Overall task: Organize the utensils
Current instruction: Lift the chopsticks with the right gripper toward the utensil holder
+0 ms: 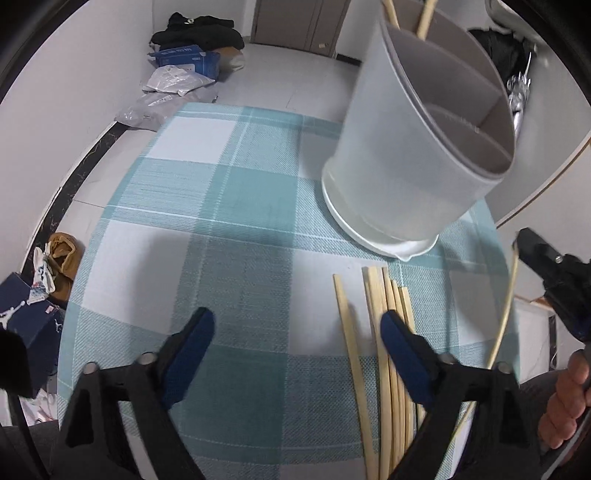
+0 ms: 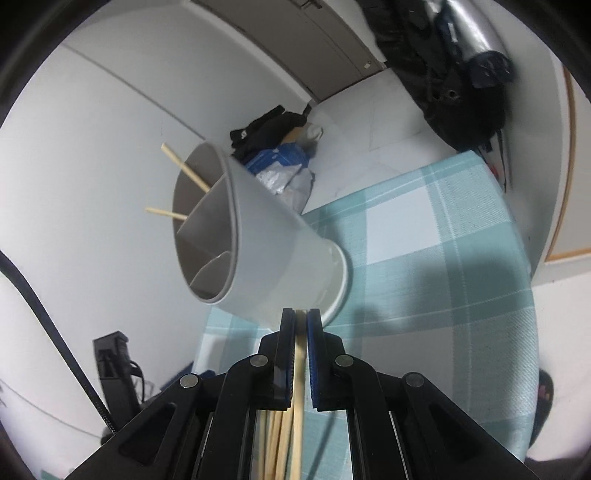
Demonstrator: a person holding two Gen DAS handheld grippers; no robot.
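A pile of pale wooden chopsticks (image 1: 373,295) lies on the teal checked tablecloth (image 1: 229,206). My left gripper (image 1: 297,325) hovers open over the cloth. Its right finger (image 1: 399,339) is above the pile, and one stray chopstick (image 1: 345,317) lies between the jaws, unpinched. A grey divided utensil holder (image 1: 413,155) stands just beyond, with two chopsticks (image 2: 184,170) sticking out of it. My right gripper (image 2: 301,314) is shut on a single chopstick (image 2: 300,354), level with the holder's (image 2: 273,236) base. In the left wrist view the right gripper (image 1: 524,240) shows at the right edge with that chopstick (image 1: 506,310) hanging down.
A person's hand (image 1: 565,398) grips the right tool's handle. On the floor beyond the table lie bags and dark clothes (image 1: 195,33), and a shoe box (image 1: 26,314) sits at the left. A white curved panel (image 1: 546,177) stands close behind the holder.
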